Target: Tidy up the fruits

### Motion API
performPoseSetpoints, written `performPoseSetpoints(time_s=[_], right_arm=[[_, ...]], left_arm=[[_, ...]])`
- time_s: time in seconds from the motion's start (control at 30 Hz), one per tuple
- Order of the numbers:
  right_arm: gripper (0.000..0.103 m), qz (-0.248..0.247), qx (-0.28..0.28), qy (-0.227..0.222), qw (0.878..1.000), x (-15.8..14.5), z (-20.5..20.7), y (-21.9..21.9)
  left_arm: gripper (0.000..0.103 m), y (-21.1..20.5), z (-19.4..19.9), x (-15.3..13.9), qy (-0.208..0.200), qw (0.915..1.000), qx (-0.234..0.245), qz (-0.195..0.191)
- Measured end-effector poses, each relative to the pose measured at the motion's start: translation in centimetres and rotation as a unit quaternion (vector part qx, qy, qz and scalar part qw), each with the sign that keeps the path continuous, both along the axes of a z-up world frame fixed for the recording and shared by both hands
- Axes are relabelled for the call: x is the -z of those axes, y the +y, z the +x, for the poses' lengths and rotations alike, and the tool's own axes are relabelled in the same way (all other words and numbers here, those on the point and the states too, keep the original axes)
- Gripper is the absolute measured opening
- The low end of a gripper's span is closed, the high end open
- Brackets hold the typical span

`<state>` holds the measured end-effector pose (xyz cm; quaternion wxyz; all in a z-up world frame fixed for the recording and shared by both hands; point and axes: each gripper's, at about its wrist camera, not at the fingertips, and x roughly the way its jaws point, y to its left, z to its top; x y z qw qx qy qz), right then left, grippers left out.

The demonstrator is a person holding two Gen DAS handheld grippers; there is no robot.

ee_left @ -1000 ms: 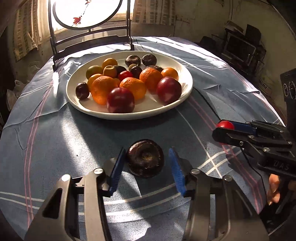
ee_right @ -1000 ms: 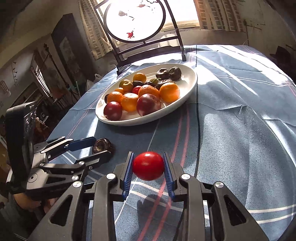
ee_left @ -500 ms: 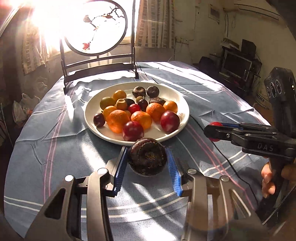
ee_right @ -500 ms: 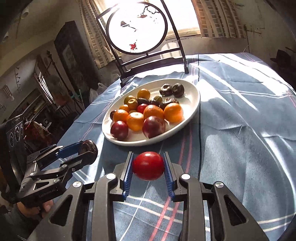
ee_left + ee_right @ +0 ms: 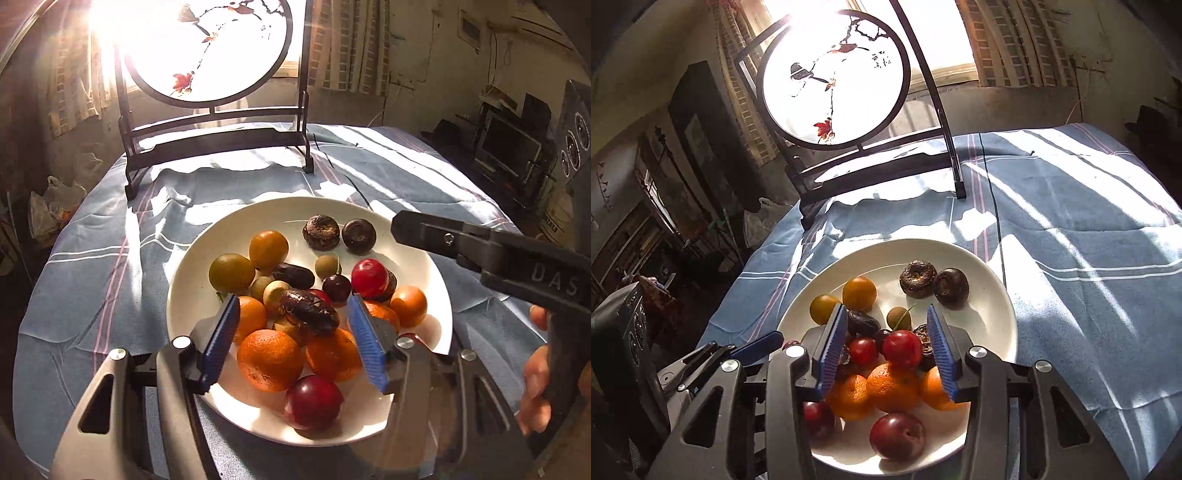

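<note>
A white plate on the blue tablecloth holds a pile of oranges, plums, dark wrinkled fruits and small green ones. My left gripper is open above the near side of the plate; the dark wrinkled fruit lies on the pile between its blue pads, free of them. My right gripper is open over the plate; the bright red fruit rests on the pile between its pads. The right gripper's black body shows in the left wrist view.
A round painted screen on a dark stand stands at the table's far edge. The blue striped cloth stretches to the right. Dark furniture and a monitor sit beyond the table. A hand holds the right gripper's handle.
Both grippers moved forward over the plate and opened. The dark fruit left the left gripper and the red fruit left the right one; both now lie on the pile.
</note>
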<state>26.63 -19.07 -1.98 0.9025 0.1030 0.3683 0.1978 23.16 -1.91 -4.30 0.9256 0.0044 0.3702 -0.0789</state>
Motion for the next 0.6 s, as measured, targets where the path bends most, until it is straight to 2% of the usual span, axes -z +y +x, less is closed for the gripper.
performPoseSetpoints(time_s=[0.07, 0.1, 0.17, 0.27, 0.3, 0.4, 0.6], right_arm=[[0.062, 0.002, -0.002, -0.009, 1.0, -0.3, -1.3, -0.5], [0.071, 0.003, -0.002, -0.008, 1.0, -0.3, -2.1, -0.8], [0.081, 0.011, -0.006, -0.007, 1.0, -0.1, -4.1, -1.7], [0.096, -0.004, -0.008, -0.016, 1.0, 0.3, -8.2, -2.8], [0.098, -0.015, -0.01, -0.021, 1.0, 0.5, -9.7, -3.1], [0.099, -0.037, -0.02, -0.031, 0.999, 0.9, -14.2, -3.9], [0.099, -0.071, -0.013, -0.077, 0.994, -0.5, -21.8, -5.2]], left_arm=[[0.089, 0.5, -1.5, -0.4, -0.016, 0.9998, -0.01, 0.004], [0.091, 0.6, -2.5, -0.5, -0.024, 0.9995, -0.016, 0.011], [0.097, 0.8, -4.6, -0.6, -0.03, 0.9991, -0.02, 0.02], [0.098, 1.3, -8.0, -0.1, -0.019, 0.9996, -0.015, 0.012], [0.098, 1.6, -9.2, 0.0, -0.012, 0.9998, -0.017, 0.005], [0.098, 2.4, -12.5, 0.1, 0.005, 0.9997, -0.013, -0.022], [0.098, 3.9, -19.0, -1.5, -0.011, 0.998, -0.03, -0.055]])
